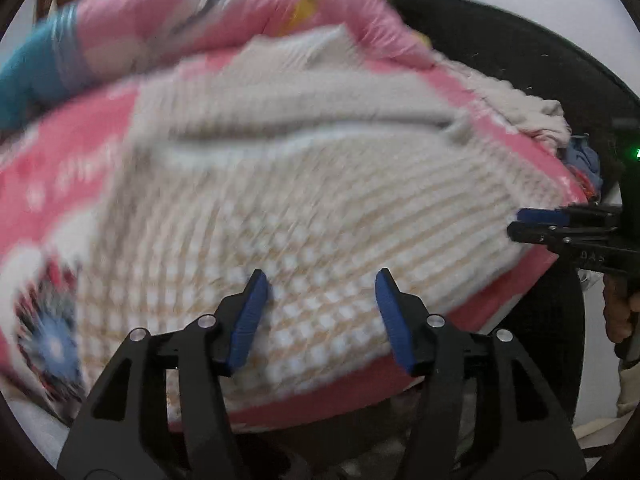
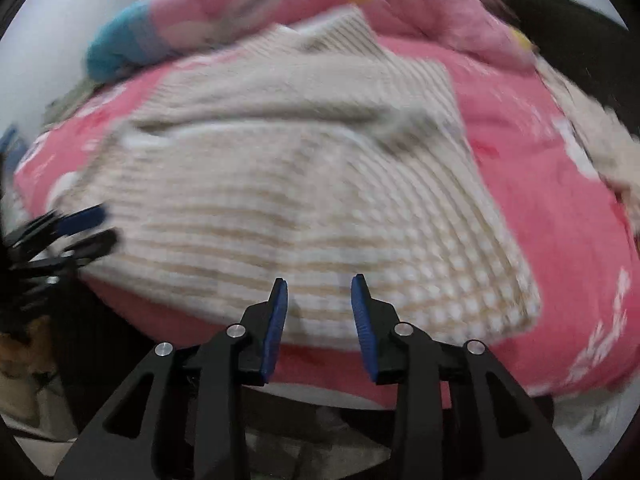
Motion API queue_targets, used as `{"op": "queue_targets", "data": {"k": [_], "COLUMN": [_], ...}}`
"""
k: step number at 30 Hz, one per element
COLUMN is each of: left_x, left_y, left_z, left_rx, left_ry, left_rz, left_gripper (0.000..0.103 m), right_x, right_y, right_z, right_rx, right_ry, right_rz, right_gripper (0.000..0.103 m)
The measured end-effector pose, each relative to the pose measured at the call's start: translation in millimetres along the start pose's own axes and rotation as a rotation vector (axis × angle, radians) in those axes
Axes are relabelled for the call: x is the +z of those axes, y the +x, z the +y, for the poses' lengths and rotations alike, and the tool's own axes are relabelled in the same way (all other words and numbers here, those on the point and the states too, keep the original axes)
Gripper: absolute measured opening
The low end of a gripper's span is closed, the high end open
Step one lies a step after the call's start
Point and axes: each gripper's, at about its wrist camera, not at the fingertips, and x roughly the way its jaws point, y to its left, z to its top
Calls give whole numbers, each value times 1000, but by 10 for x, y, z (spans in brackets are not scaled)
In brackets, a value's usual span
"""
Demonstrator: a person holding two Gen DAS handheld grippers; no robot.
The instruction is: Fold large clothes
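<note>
Your left gripper [image 1: 320,316] was released, blue pads spread wide and nothing between them, poised over the near hem of the cream and beige knitted sweater [image 1: 304,184]. I'd say you kept it spread so it could drop straight onto that hem edge. Over on the other side, your right gripper [image 2: 319,320] was also let go, jaws apart though a touch narrower, hanging just off the same near edge with no cloth in its pads. From the left wrist view it showed at the sweater's right-hand side, and there its fingers looked nearly together, edge-on.

Out from the grippers, the sweater lay spread flat on the pink patterned bed sheet [image 2: 560,208], hem toward you, collar end away. A horizontal ridge ran across the upper body, so it looked as if part had already been laid over; the blur kept me from saying which part. You had it flat and squared to you, probably so both hem corners sat within reach for the next fold.

Behind it, the bunched pink quilt with a blue end [image 2: 224,8] sat pushed to the far side, likely to keep the folding space free. At the bed's right edge, a heap of pale clothing [image 1: 532,116] waited, well apart from the sweater.
</note>
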Motion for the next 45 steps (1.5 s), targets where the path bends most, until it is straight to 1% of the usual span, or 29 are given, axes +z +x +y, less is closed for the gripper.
{"op": "queue_targets", "data": {"k": [1,2,4,5,7,8,9,10,11,13,15,17,18,19,22,24,25,27,29,31,33,35,36,37,38,40,42,44,45], "left_x": [-35,-15,51,75,72,70,51,21,4,79,180,270,339,404,666,777,806,776,780,795,799,810,823,830,834,821,787,715,688], "left_y": [13,-3,-99,-194,-293,-274,-201,-121,-125,-180,-291,-343,-331,-308,-117,59,170,305,365,349,281,166,120,75,56,72,162,350,393], "left_z": [45,46,14,33,164,239,371,501,577,577,539,536,543,550,533,545,578,654,658,609,593,548,519,468,430,302,210,152,135], "left_rx": [-25,-23,-17,-18,1,19,49,31,-5,-21,1,8,8,10,34,59,70,84,96,113,111,103,100,95,89,83,100,133,150], "left_ry": [-22,-18,-8,-16,-44,-64,-106,-148,-176,-189,-171,-164,-167,-172,-183,-189,-204,-225,-215,-199,-208,-216,-211,-204,-200,-183,-166,-161,-158], "left_rz": [-15,-17,-22,-56,-106,-102,-74,-45,-53,-63,-90,-119,-122,-120,-78,-61,-39,-18,-19,-14,-23,-48,-61,-71,-71,-45,-8,52,59], "left_gripper": [53,53,53,54,62,65,65,64,64,64,67,71,71,71,77,80,80,81,85,85,85,85,85,85,85,85,87,87,88], "right_x": [-23,3,52,53,70,69,50,22,-8,36,124,248,299,404,622,748,792,821,840,844,846,812,787,756,722,666,639,599,573], "right_y": [86,59,-149,-242,-393,-398,-311,-251,-147,-242,-445,-547,-548,-518,-334,-179,-71,221,391,316,209,75,-12,-90,-153,-244,-235,-106,19], "right_z": [-51,-41,-36,-68,-231,-339,-483,-571,-663,-627,-551,-461,-416,-340,-179,-129,-133,-172,-248,-268,-269,-229,-198,-159,-129,-30,73,134,154], "right_rx": [22,21,20,11,-32,-47,-54,-37,5,-12,-36,11,31,47,73,94,94,41,72,85,87,130,147,157,165,179,185,147,114], "right_ry": [23,20,18,25,56,84,129,149,176,157,126,111,106,92,46,49,54,70,102,121,140,148,146,138,127,100,72,44,35], "right_rz": [5,5,-19,-42,-87,-87,-57,-36,-12,-14,-66,-102,-111,-118,-120,-113,-107,-65,-51,-56,-51,-65,-81,-94,-104,-117,-113,-83,-48], "right_gripper": [33,33,33,37,43,45,45,45,45,45,47,49,50,52,53,56,58,63,68,68,69,69,70,77,80,81,87,87,87]}}
